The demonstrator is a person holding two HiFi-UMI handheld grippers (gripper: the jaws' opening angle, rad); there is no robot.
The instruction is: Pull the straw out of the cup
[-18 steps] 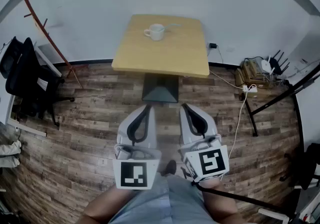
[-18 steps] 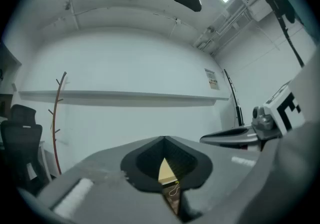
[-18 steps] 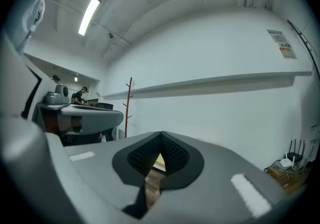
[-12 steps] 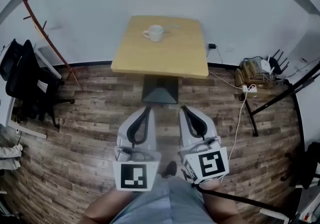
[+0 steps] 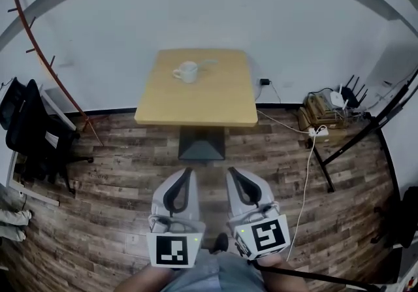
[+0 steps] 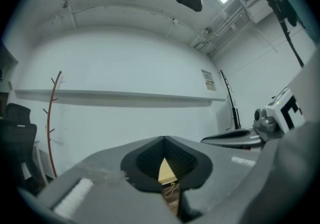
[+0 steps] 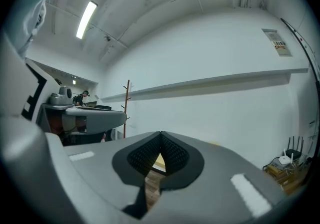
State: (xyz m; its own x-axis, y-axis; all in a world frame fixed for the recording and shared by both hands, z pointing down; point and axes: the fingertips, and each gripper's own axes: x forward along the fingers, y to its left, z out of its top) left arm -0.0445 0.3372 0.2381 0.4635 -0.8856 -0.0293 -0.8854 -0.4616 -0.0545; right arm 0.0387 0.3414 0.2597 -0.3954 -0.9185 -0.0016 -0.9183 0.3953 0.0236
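Observation:
A white cup (image 5: 187,72) stands on the far part of a small wooden table (image 5: 215,104) in the head view. A thin pale straw (image 5: 208,61) leans out of it to the right. Both grippers are held low near my body, well short of the table. My left gripper (image 5: 189,170) and my right gripper (image 5: 230,170) point level at the table, side by side. Each has its jaws shut with nothing between them. In the left gripper view the left gripper's (image 6: 163,138) tips meet, and a sliver of table shows behind them. The right gripper (image 7: 161,133) looks the same in its own view.
The table rests on a dark pedestal base (image 5: 201,147) on wood-plank floor. A leaning coat rack (image 5: 46,62) and a black chair (image 5: 32,134) stand at the left. A power strip with cables (image 5: 319,131), a router (image 5: 339,96) and black stand legs (image 5: 366,130) are at the right.
The head view has tilted up, so the table, the cup and both grippers sit lower in the picture. The grippers stay shut and side by side.

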